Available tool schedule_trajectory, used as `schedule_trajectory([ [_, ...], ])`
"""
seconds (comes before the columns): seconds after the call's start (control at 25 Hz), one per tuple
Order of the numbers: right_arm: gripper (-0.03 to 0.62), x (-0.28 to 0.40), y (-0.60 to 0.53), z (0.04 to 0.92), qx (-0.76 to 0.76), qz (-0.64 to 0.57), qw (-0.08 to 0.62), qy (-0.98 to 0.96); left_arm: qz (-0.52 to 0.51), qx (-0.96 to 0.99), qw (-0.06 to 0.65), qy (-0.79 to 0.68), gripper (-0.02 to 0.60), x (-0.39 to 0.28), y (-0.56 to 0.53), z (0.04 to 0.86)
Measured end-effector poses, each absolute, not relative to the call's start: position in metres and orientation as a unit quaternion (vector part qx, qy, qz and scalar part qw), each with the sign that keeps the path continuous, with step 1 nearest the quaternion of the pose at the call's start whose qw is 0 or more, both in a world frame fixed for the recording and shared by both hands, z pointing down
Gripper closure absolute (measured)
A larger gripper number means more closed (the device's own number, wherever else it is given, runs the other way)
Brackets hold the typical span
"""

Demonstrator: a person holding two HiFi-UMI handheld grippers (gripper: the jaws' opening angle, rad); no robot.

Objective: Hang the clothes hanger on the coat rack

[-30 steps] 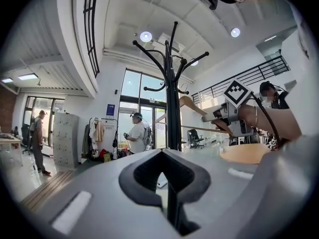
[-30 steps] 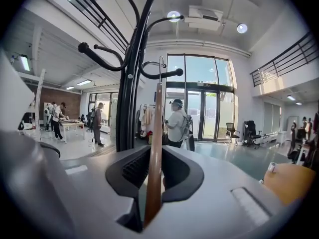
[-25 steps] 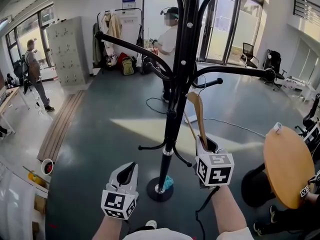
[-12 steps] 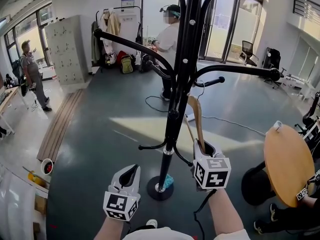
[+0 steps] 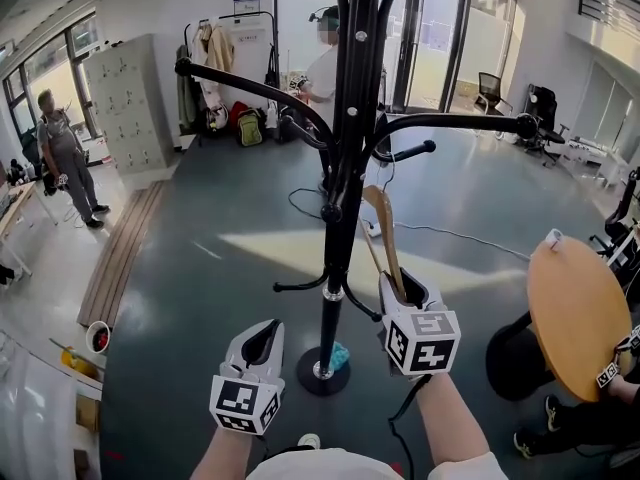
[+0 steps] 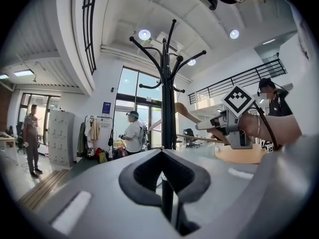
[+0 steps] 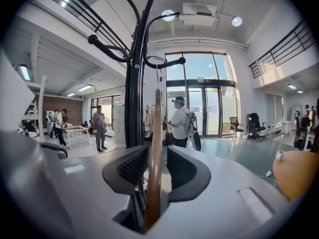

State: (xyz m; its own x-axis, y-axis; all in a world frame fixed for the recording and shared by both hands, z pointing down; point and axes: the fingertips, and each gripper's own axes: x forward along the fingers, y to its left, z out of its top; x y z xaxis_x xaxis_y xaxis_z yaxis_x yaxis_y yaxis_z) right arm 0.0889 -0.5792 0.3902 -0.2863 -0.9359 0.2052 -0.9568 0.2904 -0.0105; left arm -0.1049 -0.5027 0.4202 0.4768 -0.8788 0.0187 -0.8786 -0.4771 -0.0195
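2 grippers read differently. The right gripper (image 5: 400, 290) has its jaws spread, having just been opening, and the wooden clothes hanger (image 5: 386, 230) stands between them with a gap showing beside the wood. The left gripper (image 5: 262, 341) is pressed together on nothing, low and left of the pole.

The hanger's wire hook appears to lie over a short arm (image 5: 405, 153) on the right side of the black coat rack (image 5: 342, 183), so the hanging looks done or nearly so. What is left, I judge, is drawing the right gripper clear without dragging the wood off.

A round wooden table (image 5: 575, 333) stands at the floor's right edge, and a cable (image 5: 445, 234) crosses the floor behind. 1 person (image 5: 322, 63) stands beyond the rack and 1 more (image 5: 60, 153) at the far left. A lower prong (image 5: 362, 310) of the rack sits just beside the right gripper, in the way of a careless pull.
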Motion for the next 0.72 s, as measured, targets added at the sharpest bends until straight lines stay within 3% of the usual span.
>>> schedule_trajectory([
  [0.12,0.422,0.094,-0.57,0.383,0.588,0.066,0.062,-0.804,-0.011,-0.862,0.008,0.507,0.581,-0.097,-0.499,0.416],
  [0.48,0.405,0.114,-0.517,0.362,0.59,0.024,0.042,-0.806,-0.006,-0.869,0.018,0.494,0.581,-0.068,-0.475,0.408],
  [0.72,0.498,0.13,-0.477,0.377,0.596,0.023,0.04,-0.802,-0.004,-0.871,0.016,0.492,0.581,-0.048,-0.456,0.411],
])
